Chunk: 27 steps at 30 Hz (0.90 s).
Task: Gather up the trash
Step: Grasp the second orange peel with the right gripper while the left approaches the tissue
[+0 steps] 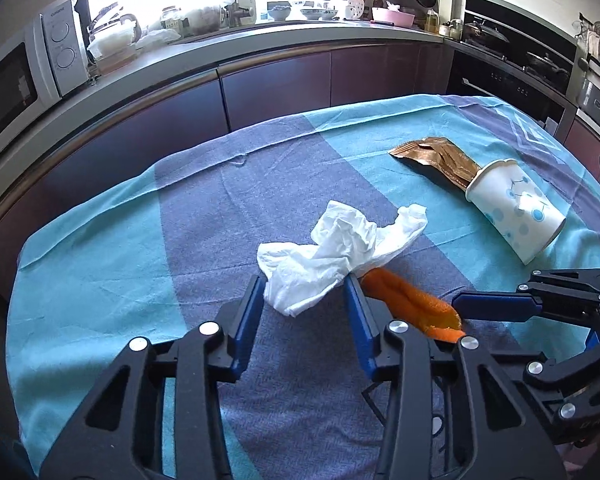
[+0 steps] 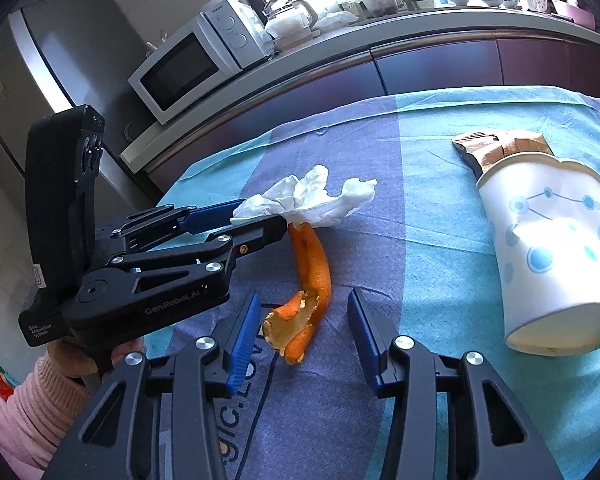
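A crumpled white tissue lies mid-table over one end of a curled orange peel. My left gripper has its blue pads against both sides of the tissue's near end, which fills the gap. My right gripper straddles the peel's near end with space on each side, so it is open; one of its fingers shows in the left wrist view. To the right, a white dotted paper cup lies on its side. A brown wrapper lies at its mouth.
A blue and teal cloth covers the table. Behind it runs a kitchen counter with a microwave, jars and dishes; an oven stands far right. A hand in a pink sleeve holds the left gripper.
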Available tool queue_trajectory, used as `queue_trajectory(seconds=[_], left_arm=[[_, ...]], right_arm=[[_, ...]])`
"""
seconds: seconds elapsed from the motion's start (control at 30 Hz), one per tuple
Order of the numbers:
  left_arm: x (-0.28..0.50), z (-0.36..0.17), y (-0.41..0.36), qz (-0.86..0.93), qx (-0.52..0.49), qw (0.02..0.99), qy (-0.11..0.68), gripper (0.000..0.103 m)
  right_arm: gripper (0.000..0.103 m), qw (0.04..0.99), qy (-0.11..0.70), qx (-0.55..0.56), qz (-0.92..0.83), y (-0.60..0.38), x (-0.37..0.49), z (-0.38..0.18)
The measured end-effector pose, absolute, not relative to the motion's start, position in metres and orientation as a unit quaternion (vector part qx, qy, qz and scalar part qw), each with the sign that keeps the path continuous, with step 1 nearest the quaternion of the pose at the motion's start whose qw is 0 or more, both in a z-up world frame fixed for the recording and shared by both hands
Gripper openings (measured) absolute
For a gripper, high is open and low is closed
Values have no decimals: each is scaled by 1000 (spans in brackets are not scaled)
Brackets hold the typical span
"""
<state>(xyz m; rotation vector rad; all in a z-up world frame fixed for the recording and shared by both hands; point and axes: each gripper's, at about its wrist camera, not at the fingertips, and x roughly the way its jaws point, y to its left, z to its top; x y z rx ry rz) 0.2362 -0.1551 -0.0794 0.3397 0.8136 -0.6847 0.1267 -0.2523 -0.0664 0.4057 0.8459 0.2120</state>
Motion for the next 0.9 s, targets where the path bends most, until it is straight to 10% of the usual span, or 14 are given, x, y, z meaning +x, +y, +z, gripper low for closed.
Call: queue_trajectory(seconds=[0.23,0.67,0.9], left_arm=[[238,-88,-158,-323,162,844,397,3],[208,-64,-136,-346,142,850,372,1],[217,-59,-142,-330,152,859,361,43]], right_arm=[[21,884,416,192,95,-257,131,-69],[14,885,406,201,111,-265,118,-65],[14,885,405,205,108,-271,112,-63]])
